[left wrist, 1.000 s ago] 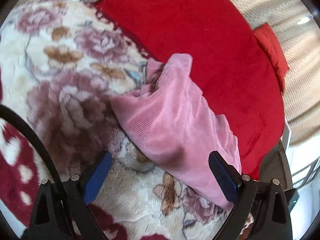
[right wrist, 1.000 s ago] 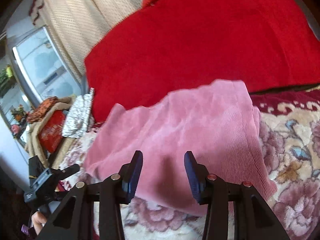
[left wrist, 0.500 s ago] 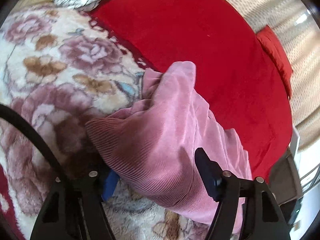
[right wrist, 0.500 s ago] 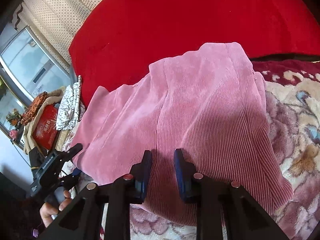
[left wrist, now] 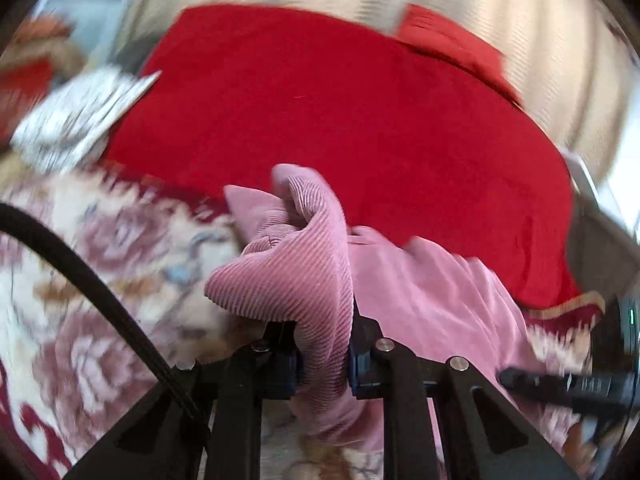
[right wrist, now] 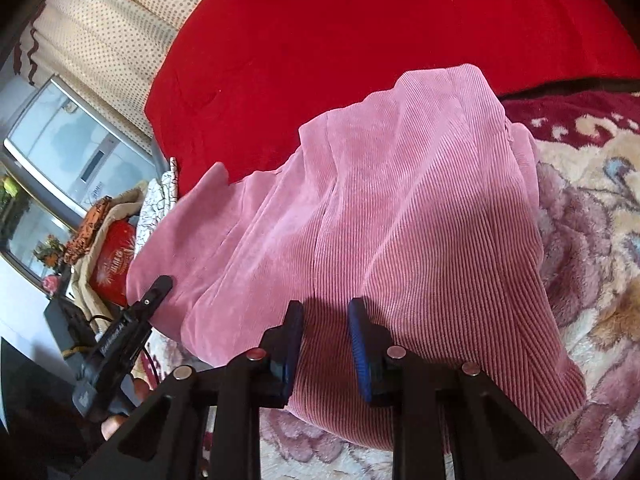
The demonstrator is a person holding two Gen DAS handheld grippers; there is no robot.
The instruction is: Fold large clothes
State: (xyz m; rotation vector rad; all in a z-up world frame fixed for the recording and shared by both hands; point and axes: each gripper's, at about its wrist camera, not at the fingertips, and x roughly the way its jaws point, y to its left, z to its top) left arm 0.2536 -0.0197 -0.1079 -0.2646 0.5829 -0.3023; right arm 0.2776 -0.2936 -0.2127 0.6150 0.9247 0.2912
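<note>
Right — fluffy floral blanket [right wrist: 592,216] nearest, plush red blanket [right wrist: 360,40] behind it, dotted beige curtain [right wrist: 120,24] and a window [right wrist: 60,152] at the back. Pink corduroy garment [right wrist: 400,208] lies ribbed and rumpled across both blankets. Left gripper [left wrist: 322,356] is closing, a bunched fold already pinched between its pads. Right gripper [right wrist: 325,340] — narrow gap, fingertips on the cloth; whether it grips I cannot tell.

A pink corduroy garment [right wrist: 400,220], finely ribbed and loosely rumpled, lies draped over the edge where a red blanket [right wrist: 380,32] meets a floral plush blanket [right wrist: 592,208], one corner bunched into a raised fold [left wrist: 304,264] and its near hem hanging in soft creases.
</note>
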